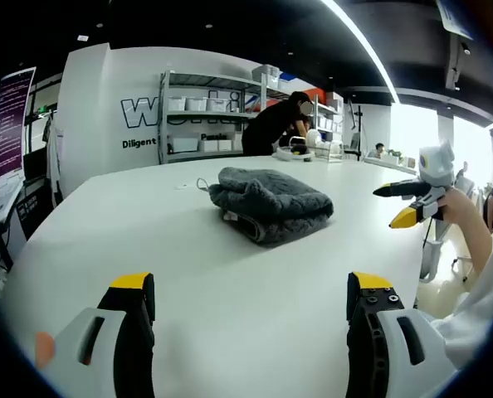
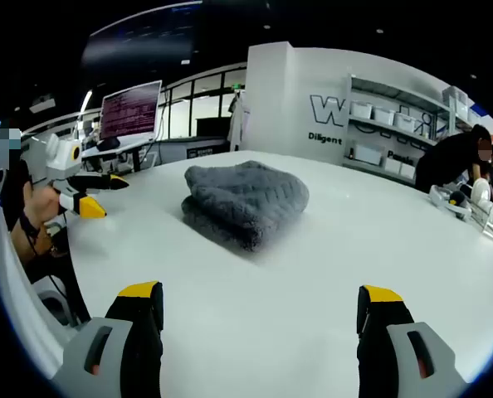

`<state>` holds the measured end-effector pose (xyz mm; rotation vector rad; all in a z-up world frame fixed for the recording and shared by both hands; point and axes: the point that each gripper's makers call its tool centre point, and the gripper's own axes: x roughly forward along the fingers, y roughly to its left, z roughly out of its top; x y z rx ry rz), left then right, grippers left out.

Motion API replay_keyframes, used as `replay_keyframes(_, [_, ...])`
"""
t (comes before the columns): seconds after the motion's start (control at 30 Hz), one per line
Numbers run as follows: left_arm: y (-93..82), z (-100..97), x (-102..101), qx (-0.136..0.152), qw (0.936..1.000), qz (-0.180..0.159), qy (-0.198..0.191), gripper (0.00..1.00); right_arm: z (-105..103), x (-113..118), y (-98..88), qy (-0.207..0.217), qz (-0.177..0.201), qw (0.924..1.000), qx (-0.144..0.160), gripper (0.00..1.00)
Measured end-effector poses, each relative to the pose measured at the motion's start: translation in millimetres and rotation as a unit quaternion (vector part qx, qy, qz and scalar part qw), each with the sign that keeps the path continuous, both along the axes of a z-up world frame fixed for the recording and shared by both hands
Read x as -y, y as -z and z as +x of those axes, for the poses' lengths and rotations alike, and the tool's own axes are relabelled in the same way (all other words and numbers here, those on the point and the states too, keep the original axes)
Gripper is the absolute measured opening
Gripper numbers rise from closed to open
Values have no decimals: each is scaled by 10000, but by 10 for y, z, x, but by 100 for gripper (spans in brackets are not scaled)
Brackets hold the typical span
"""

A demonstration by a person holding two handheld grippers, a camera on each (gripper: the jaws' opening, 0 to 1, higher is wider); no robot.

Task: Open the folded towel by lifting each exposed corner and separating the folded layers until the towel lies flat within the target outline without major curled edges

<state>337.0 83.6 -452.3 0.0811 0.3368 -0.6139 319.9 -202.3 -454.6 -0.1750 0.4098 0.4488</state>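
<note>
my left gripper point(image 1: 251, 303) hovers low over the white table point(image 1: 230, 315) with its yellow-tipped jaws spread wide and nothing between them, and my right gripper point(image 2: 261, 319) sits the same way, jaws wide apart and empty. the folded grey knitted towel point(image 1: 269, 203) lies on the table well beyond both sets of jaws, near the table's middle, untouched, still in a thick stack of layers. far behind it stand white storage shelves point(image 1: 209, 112) with a person in black point(image 1: 273, 124) bent over beside them.
</note>
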Motion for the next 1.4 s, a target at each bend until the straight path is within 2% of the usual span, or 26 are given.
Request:
replay_keyframes(0.13, [-1,4,-12,34,10000,-72,-57,95,-8,3,-59,-44,-113,9999,20,99])
replay_keyframes(0.27, [-10,2,-30,32,10000,-45,-57,95,-8,-12,-91,-67,-74,9999,52,99])
replay_keyframes(0.63, [-49,-26,-111,71,9999,44,-118,95,12,-62,-23,-103,-100,9999,-13,99])
replay_keyframes(0.87, [-48,-35,-128,77,9999,57,-139,95,63,-126,-84,-156,-63,9998,62,99])
replay_keyframes(1.4, [-25,-45,-157,61,9998,112,-132,95,95,-215,-90,-208,-101,9997,46,99])
